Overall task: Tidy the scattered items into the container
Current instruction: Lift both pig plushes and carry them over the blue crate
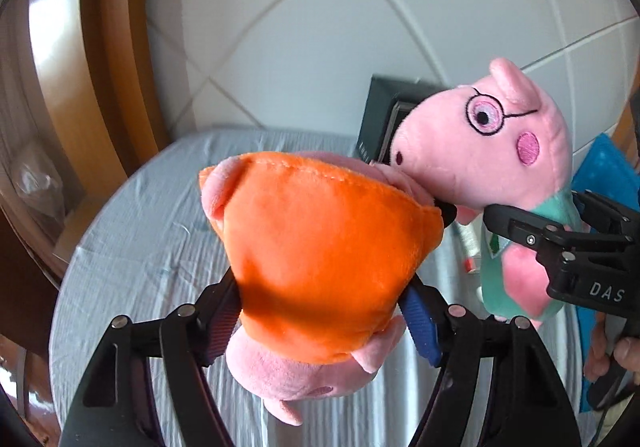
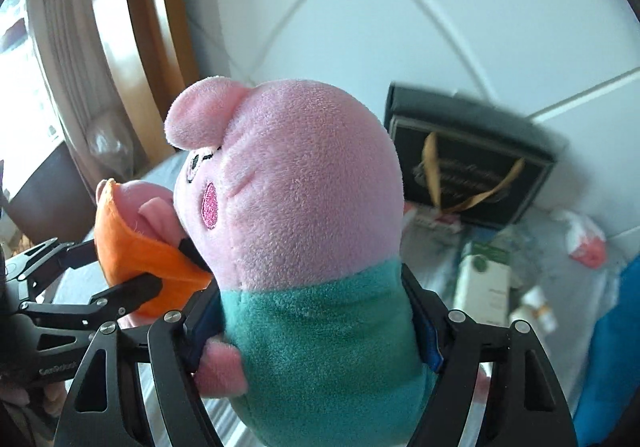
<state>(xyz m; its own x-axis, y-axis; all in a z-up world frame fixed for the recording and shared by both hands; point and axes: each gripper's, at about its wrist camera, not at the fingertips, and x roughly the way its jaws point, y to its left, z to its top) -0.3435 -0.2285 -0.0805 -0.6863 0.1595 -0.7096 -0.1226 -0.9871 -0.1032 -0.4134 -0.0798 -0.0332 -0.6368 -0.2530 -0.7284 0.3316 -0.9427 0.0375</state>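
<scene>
My left gripper point(image 1: 320, 311) is shut on a pink pig plush in an orange dress point(image 1: 320, 247) and holds it above the table. My right gripper point(image 2: 316, 327) is shut on a pink pig plush with glasses and a teal shirt point(image 2: 304, 231). The two toys touch in mid-air. In the left wrist view the teal-shirt pig point(image 1: 492, 143) and the right gripper point(image 1: 560, 231) are at the right. In the right wrist view the orange-dress pig point(image 2: 136, 239) and the left gripper point(image 2: 120, 275) are at the left. A dark open box point(image 2: 472, 163) stands at the back against the wall.
The table has a light blue-grey cloth point(image 1: 160, 231). Small cartons and bottles point(image 2: 488, 283) and a crumpled wrapper point(image 2: 584, 239) lie near the box. A blue item point(image 2: 616, 347) is at the right edge. A wooden door frame point(image 1: 112, 47) is left, a white tiled wall behind.
</scene>
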